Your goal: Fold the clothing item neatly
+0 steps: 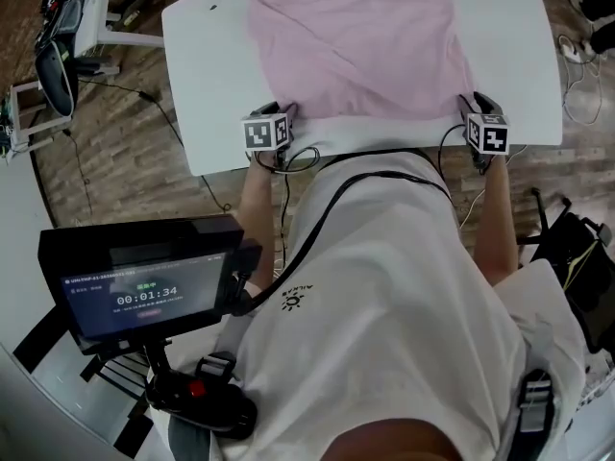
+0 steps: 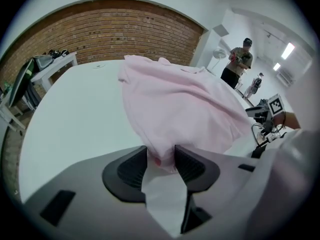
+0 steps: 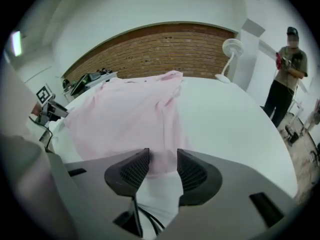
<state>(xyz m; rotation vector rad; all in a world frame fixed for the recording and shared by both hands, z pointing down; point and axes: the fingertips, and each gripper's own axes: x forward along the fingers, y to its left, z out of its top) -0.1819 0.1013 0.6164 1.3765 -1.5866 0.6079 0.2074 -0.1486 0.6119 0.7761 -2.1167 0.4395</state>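
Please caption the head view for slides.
Left gripper and right gripper, open, at near edge of pink shirt on white table.

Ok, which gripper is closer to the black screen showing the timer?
Left. The left gripper sits at the pink shirt's near left corner, on the black screen's side; the right gripper is at the near right corner, farther off.
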